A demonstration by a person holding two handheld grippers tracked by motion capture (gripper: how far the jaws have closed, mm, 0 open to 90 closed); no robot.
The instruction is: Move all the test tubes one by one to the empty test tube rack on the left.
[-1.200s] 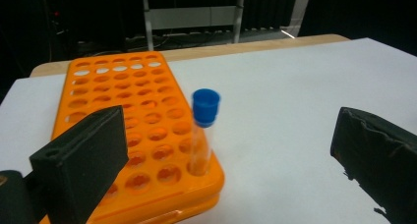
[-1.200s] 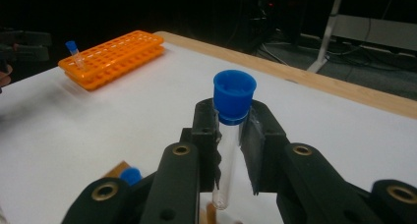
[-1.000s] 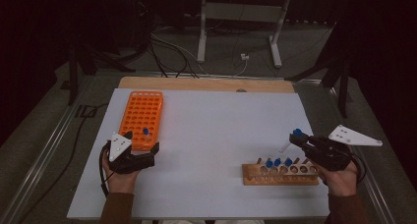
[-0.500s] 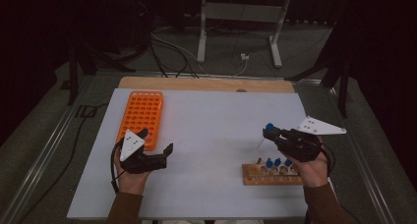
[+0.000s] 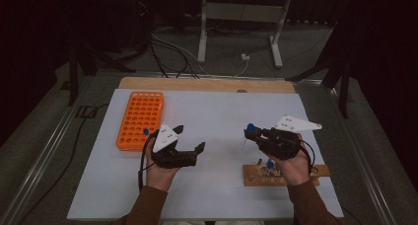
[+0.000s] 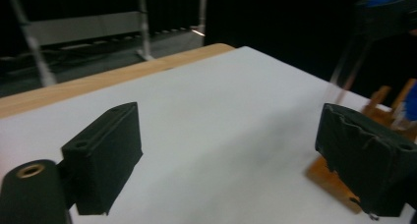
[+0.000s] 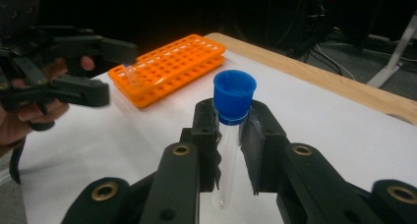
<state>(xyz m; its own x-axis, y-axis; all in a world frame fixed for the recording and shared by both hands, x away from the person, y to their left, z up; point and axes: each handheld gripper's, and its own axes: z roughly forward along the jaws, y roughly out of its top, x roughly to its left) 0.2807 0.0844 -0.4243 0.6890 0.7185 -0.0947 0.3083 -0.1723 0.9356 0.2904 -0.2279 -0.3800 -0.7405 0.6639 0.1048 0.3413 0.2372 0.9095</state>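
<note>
The left gripper (image 5: 190, 138) sits at about seven o'clock on the table, its jaws spread wide and pointing toward three o'clock, the hand (image 5: 160, 168) beneath it palm up. The right gripper (image 5: 250, 132), at about four o'clock, has its jaws closed together, pointing toward nine o'clock at the left one.

Dim all round, with a dark backdrop past the far edge of the table (image 5: 217, 111), lit evenly from above. Faint, soft shadows only. Motion blur smearing the test tube (image 6: 344, 71) and wooden rack (image 6: 383, 98) at right in the left gripper view. Sharp blue cap (image 7: 234, 95) in the right gripper view.
</note>
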